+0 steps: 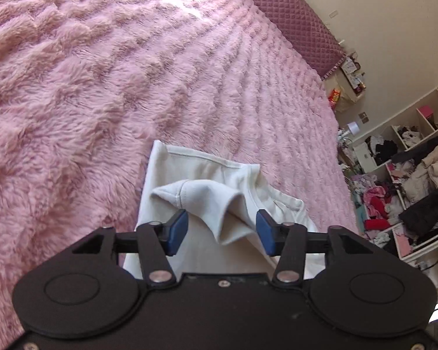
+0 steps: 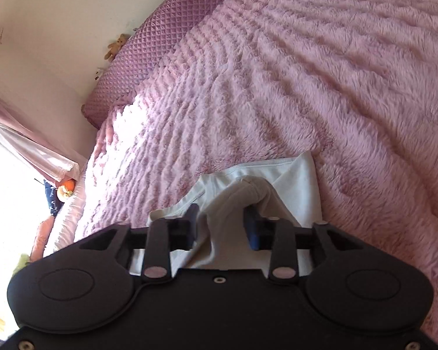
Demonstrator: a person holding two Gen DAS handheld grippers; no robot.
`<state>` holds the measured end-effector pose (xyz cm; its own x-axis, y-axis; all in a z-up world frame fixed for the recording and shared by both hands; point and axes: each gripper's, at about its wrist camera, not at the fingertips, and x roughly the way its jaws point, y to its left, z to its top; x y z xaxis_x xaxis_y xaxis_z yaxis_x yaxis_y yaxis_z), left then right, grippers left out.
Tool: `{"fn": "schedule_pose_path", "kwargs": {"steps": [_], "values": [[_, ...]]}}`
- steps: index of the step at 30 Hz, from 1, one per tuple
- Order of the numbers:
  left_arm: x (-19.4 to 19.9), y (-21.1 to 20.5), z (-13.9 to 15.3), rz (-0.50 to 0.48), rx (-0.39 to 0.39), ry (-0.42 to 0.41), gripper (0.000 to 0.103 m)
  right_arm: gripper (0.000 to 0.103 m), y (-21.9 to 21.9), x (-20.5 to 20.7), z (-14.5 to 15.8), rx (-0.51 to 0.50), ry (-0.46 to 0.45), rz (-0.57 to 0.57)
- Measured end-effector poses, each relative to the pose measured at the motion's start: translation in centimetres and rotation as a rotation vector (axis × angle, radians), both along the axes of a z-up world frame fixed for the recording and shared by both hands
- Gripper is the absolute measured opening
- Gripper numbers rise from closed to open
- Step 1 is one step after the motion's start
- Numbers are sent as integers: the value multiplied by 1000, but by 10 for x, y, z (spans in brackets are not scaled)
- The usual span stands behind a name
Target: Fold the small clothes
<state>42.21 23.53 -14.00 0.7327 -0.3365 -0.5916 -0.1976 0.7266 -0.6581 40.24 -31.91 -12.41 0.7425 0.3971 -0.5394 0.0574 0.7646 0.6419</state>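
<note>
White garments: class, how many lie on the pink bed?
1: the white garment lies on the pink blanket before both tools; others may be hidden.

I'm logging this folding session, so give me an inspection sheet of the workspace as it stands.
Surface: pink fluffy blanket covering the bed.
Job's things: white garment lying on the blanket, a fold of it raised between each tool's fingers.
Clutter: nothing seen on the blanket besides the garment.
Grippers: left tool open, pads clear of the cloth; right tool open, cloth between its fingers.
Cables: nothing clear enough to tell.
Surroundings: quilted purple headboard; white shelves crammed with clothes; small teddy bear by the wall; pink curtain.
</note>
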Motion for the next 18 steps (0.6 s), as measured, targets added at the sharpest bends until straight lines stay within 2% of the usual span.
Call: {"fn": "schedule_pose_path", "kwargs": {"steps": [1, 2, 4, 6, 9, 11, 14, 18], "values": [[1, 2, -4, 25, -5, 3, 53, 53, -1, 1, -7, -23, 18, -59], [-2, 5, -8, 30, -48, -2, 53, 53, -2, -3, -12, -14, 29, -72], [-29, 9, -16, 23, -148, -29, 53, 53, -7, -25, -17, 72, 14, -5], [-66, 7, -20, 9, -168, -24, 54, 53, -10, -60, -19, 127, -3, 40], [-122, -3, -32, 16, -170, 20, 57, 54, -13, -125, -20, 125, -3, 89], [-156, -9, -50, 31, -194, 65, 59, 56, -17, -156, -29, 140, 43, 87], [-174, -14, -77, 50, -217, 130, 59, 56, -23, -183, -52, 151, 120, 44], [-162, -15, -94, 85, -246, 114, 59, 56, -29, -181, -76, 193, 147, -35]]}}
